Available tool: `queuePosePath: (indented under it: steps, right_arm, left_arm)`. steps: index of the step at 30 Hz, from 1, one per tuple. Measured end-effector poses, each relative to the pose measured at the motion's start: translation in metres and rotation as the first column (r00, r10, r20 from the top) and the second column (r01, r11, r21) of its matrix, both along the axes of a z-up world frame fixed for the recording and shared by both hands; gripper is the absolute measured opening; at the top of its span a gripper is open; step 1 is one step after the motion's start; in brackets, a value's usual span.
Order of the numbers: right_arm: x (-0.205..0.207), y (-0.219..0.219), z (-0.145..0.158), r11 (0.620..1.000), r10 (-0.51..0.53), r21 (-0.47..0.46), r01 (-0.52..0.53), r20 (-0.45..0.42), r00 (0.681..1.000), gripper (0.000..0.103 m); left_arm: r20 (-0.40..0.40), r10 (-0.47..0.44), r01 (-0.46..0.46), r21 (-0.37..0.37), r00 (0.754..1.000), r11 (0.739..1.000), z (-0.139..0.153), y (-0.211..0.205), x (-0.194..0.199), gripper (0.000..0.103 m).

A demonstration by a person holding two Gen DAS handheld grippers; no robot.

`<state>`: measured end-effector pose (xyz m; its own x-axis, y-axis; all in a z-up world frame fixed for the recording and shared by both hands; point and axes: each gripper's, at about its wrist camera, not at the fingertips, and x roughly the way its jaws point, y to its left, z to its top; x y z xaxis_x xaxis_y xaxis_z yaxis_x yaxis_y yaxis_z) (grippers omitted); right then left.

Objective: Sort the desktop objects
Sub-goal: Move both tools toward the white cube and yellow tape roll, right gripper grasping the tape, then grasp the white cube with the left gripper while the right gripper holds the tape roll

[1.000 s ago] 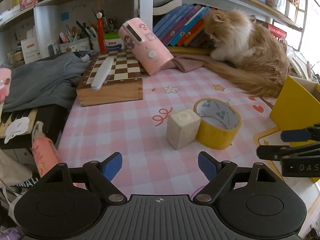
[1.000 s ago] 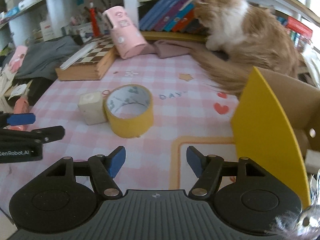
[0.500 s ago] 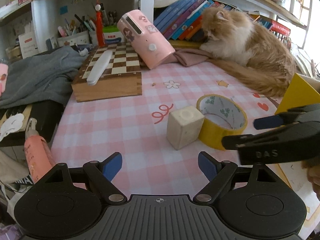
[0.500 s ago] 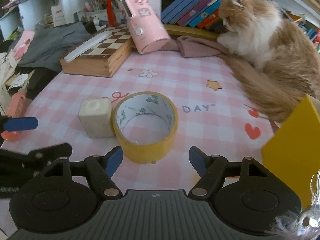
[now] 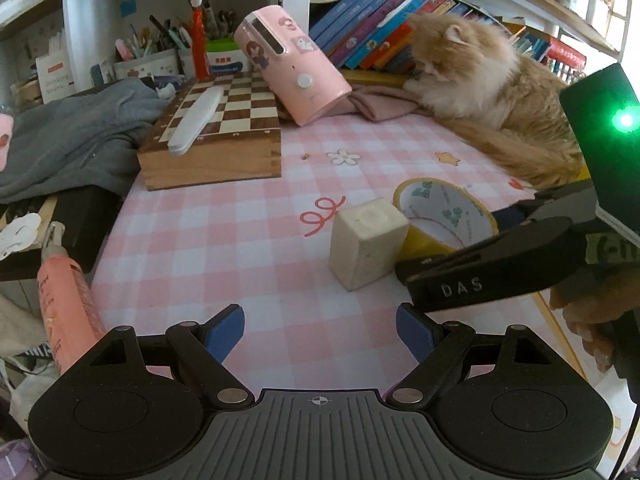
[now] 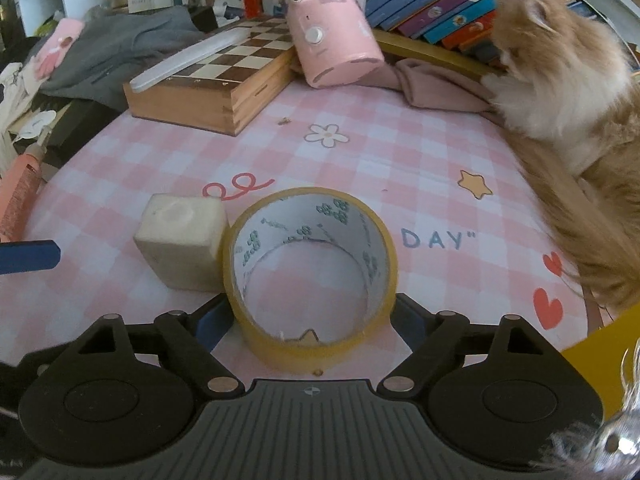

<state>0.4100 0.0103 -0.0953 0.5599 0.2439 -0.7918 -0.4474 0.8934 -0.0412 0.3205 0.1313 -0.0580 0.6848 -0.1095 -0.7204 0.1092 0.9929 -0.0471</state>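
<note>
My right gripper (image 6: 310, 320) is spread wide, fingers straddling the yellow tape roll (image 6: 310, 268), not pinching. My left gripper (image 5: 320, 330) is spread too, holding nothing, near the white cube (image 5: 366, 248), which touches the tape's left side. Beyond the tape, the pink checked mat (image 6: 400, 152) reads "DAY". The right gripper's finger, seen from the left wrist, reads "DAS".

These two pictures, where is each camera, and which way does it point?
Left wrist: sits on the left gripper, looking forward over the table at the block; the open fingers, the right gripper and a hand show.
Right wrist: sits on the right gripper, looking forward and down at the tape between its open fingers; a left fingertip shows.
Both share block, tape, chessboard and cat.
</note>
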Motion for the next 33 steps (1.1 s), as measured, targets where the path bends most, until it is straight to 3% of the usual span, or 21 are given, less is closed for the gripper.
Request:
queuePosePath:
  steps: [6, 11, 18, 25, 33]
  right_arm:
    - [0.008, 0.007, 0.001, 0.999, 0.03, -0.019, -0.029, 0.017, 0.999, 0.086]
    - [0.013, 0.0, 0.003, 0.999, 0.034, 0.031, -0.035, 0.033, 0.999, 0.081]
    - [0.008, -0.026, 0.015, 0.995, -0.068, 0.074, 0.061, 0.093, 0.993, 0.081]
    - [-0.01, -0.063, 0.034, 0.97, -0.211, 0.142, 0.198, 0.082, 0.974, 0.081]
    - [-0.037, -0.088, 0.048, 0.946, -0.289, 0.165, 0.278, 0.045, 0.956, 0.081]
  left_arm:
    - [-0.011, -0.003, 0.002, -0.009, 1.0, 1.0, -0.005, 0.0, 0.005, 0.086]
    - [-0.01, -0.005, 0.005, -0.017, 1.0, 1.0, -0.007, -0.002, 0.01, 0.086]
    - [-0.013, 0.0, 0.0, -0.03, 1.0, 1.0, -0.013, -0.006, 0.024, 0.086]
    - [-0.002, 0.014, -0.014, -0.048, 1.0, 0.999, -0.017, -0.013, 0.042, 0.086]
    - [0.037, -0.008, 0.007, 0.026, 0.999, 1.0, -0.026, -0.032, 0.057, 0.085]
